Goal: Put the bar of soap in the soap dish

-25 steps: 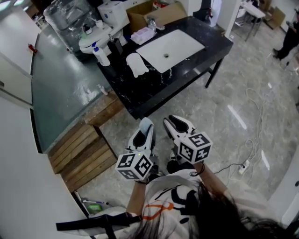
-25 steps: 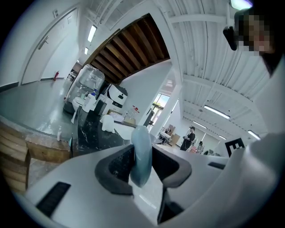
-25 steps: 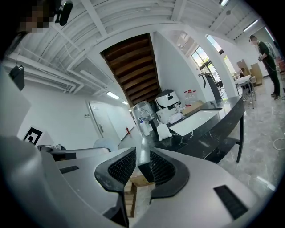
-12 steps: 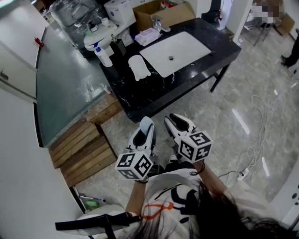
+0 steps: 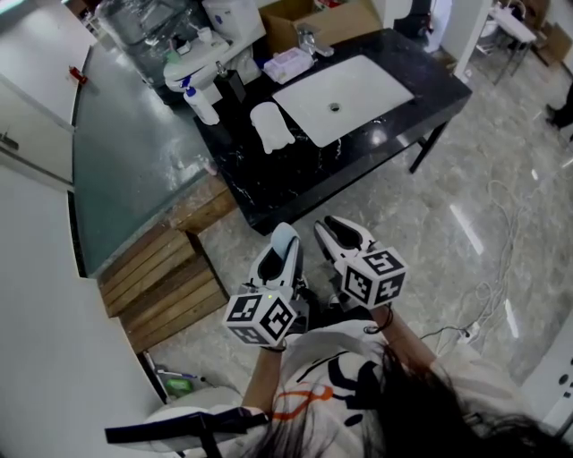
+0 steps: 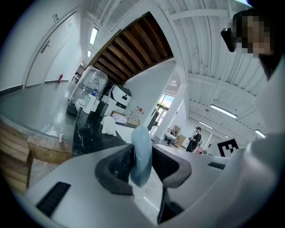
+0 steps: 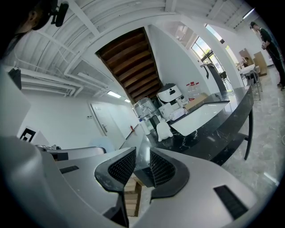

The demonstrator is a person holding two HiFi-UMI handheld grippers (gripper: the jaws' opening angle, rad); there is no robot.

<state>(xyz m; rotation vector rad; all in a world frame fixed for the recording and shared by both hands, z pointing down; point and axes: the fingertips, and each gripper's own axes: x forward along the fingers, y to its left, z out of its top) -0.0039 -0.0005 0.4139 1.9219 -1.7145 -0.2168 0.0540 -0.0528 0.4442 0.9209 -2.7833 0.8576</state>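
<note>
A pale blue bar of soap (image 6: 141, 153) stands on edge between the pads of my left gripper (image 6: 143, 165), which is shut on it. In the head view the soap (image 5: 285, 240) shows at the tip of that left gripper (image 5: 281, 253), held over the floor just short of the black marble counter (image 5: 269, 183). On the counter lie a white lobed dish-like object (image 5: 271, 125) and a pale pink tray (image 5: 288, 64) beside the tap; I cannot tell which is the soap dish. My right gripper (image 5: 345, 234) hangs beside the left one, its pads (image 7: 122, 167) slightly apart with nothing between them.
A white sink (image 5: 342, 97) is set into the counter. A blue-capped bottle (image 5: 199, 103) and a cardboard box (image 5: 322, 20) stand at its back. Wooden steps (image 5: 166, 277) lie left of me. A cable with a power strip (image 5: 466, 333) runs over the floor at right.
The counter has drifted slightly right in the head view. Both grippers keep their pose, and the soap stays in the left one.
</note>
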